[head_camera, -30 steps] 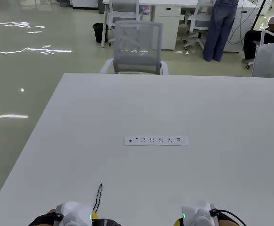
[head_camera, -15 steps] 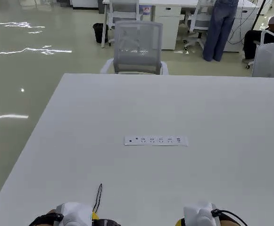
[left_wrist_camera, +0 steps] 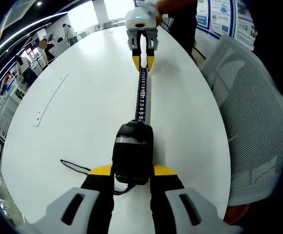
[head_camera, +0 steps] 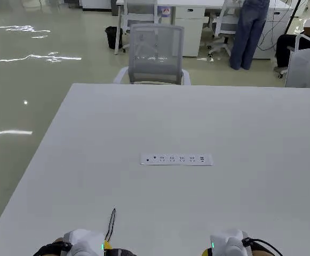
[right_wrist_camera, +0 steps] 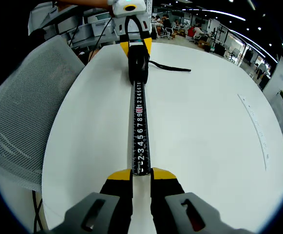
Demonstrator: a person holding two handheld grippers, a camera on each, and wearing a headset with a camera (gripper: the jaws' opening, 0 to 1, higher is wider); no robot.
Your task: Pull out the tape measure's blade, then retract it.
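Note:
The black tape measure [left_wrist_camera: 133, 148] lies on the white table [left_wrist_camera: 83, 112], and my left gripper [left_wrist_camera: 133, 170] is shut on its case. Its numbered blade [left_wrist_camera: 142, 97] runs straight out to my right gripper [left_wrist_camera: 142, 63]. In the right gripper view the blade [right_wrist_camera: 140, 131] lies flat along the table, and my right gripper [right_wrist_camera: 141, 173] is shut on its end. At the blade's far end there, the left gripper [right_wrist_camera: 135, 48] holds the case [right_wrist_camera: 137, 61]. In the head view both grippers sit at the table's near edge, the left gripper [head_camera: 106, 246] and the right gripper [head_camera: 204, 250].
The case's black wrist strap [head_camera: 112, 220] trails on the table. A white power strip [head_camera: 176, 159] lies mid-table. A grey mesh chair [head_camera: 156, 53] stands at the far edge, another mesh chair [right_wrist_camera: 19, 122] by the near edge. A person [head_camera: 249, 32] stands at the desks behind.
In the head view my right gripper has slid slightly to the right and lower. The left gripper and the strap have stayed put.

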